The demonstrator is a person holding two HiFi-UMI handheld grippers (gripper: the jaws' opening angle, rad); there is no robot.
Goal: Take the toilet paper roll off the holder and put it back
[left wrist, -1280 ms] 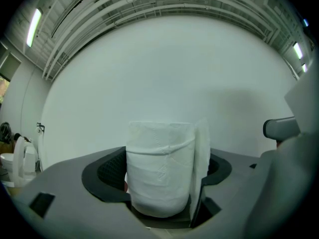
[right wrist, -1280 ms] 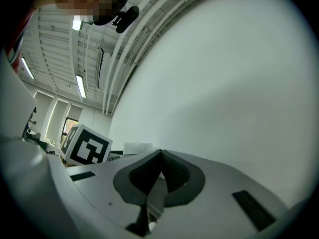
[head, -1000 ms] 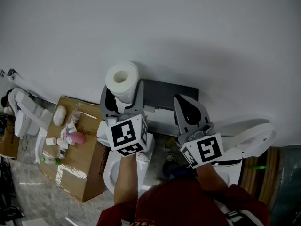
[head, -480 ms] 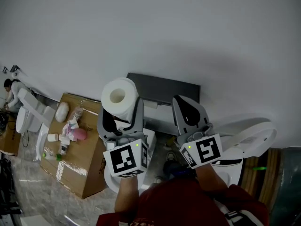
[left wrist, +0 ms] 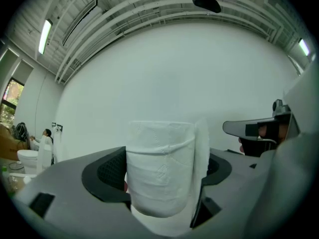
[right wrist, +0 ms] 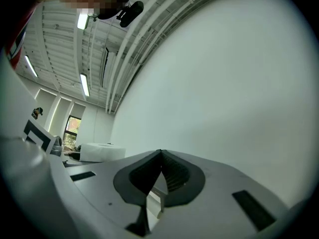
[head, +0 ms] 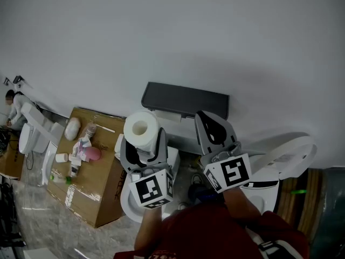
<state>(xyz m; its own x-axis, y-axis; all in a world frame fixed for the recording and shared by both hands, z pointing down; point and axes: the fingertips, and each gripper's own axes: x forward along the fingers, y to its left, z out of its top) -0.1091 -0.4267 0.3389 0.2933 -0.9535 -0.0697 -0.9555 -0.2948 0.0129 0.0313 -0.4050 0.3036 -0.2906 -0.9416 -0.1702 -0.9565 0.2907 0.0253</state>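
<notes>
A white toilet paper roll [head: 142, 129] [left wrist: 160, 168] stands upright between the jaws of my left gripper [head: 142, 143] [left wrist: 162, 176], which is shut on it. The roll's hollow core faces up in the head view. The dark grey holder [head: 185, 100] is fixed to the white wall, just above and to the right of the roll, and carries nothing. My right gripper [head: 214, 124] [right wrist: 158, 171] is held below the holder's right end with its jaws pressed together and nothing between them. From the right gripper view the roll [right wrist: 102, 151] shows at the left.
A cardboard box [head: 86, 185] with small bottles and a pink item [head: 90, 154] lies at the lower left. White toilets sit below the grippers [head: 132, 201] and at right [head: 280, 161]. Another toilet [head: 32, 136] and a person [head: 12, 104] are at the far left.
My left gripper has drawn the roll down and toward me, away from the holder, which now shows in full. The right gripper has barely moved.
</notes>
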